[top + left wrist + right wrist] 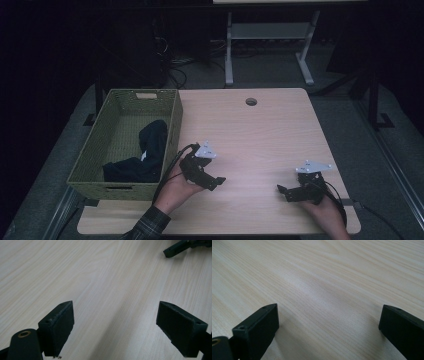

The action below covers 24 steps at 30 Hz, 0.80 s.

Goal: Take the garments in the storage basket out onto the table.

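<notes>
The dark cloth (145, 155) already lies in the basket (100, 186) at the bench's left edge; left tongs (212, 181) and right tongs (284, 192) rest spread and empty, job seemingly done

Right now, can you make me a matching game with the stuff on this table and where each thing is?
Things:
1. dark cloth
2. basket
3. left gripper
4. round hole

Places or states:
A. near the far edge of the table
B. open, just right of the basket
C. lying inside the basket
D. standing at the table's left edge

Pairs: 1-C, 2-D, 3-B, 4-A
</notes>
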{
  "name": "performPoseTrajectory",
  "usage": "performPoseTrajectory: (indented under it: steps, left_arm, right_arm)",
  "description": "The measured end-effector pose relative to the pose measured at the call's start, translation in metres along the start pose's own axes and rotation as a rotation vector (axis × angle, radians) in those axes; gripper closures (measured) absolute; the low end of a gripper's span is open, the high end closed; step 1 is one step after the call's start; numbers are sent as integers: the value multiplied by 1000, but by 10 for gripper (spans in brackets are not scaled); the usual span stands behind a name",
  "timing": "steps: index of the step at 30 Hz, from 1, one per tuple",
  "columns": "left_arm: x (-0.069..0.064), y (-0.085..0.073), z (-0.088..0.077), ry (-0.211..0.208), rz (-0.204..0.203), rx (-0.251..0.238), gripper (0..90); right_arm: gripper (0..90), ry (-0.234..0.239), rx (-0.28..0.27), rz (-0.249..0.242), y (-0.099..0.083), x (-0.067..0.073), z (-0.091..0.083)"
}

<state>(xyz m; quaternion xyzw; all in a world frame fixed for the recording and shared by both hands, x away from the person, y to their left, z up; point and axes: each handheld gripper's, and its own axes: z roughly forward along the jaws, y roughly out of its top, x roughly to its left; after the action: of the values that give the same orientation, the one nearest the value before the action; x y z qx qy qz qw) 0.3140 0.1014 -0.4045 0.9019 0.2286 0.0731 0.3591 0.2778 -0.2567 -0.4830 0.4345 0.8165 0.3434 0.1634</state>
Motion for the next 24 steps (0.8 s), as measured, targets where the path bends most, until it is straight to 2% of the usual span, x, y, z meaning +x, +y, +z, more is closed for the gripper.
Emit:
performPoseTrajectory:
  steps: [8, 13, 17, 21, 22, 24]
  left_arm:
    - [1, 6, -6, -7, 4, -6, 143]
    - [3, 9, -10, -21, 3, -3, 143]
    - [6, 11, -13, -34, -15, -19, 143]
    - [8, 13, -16, -38, -11, -26, 143]
    - [10, 14, -17, -52, -15, -27, 143]
    - [11, 16, -19, -55, -10, -20, 143]
  right_arm:
    - [25, 0, 0, 0, 0, 0, 0]
    - [24, 0, 0, 1, 0, 0, 0]
    - [24, 0, 0, 1, 0, 0, 0]
    - [24, 0, 0, 1, 0, 0, 0]
    - [24, 0, 0, 1, 0, 0, 0]
    - [24, 0, 0, 1, 0, 0, 0]
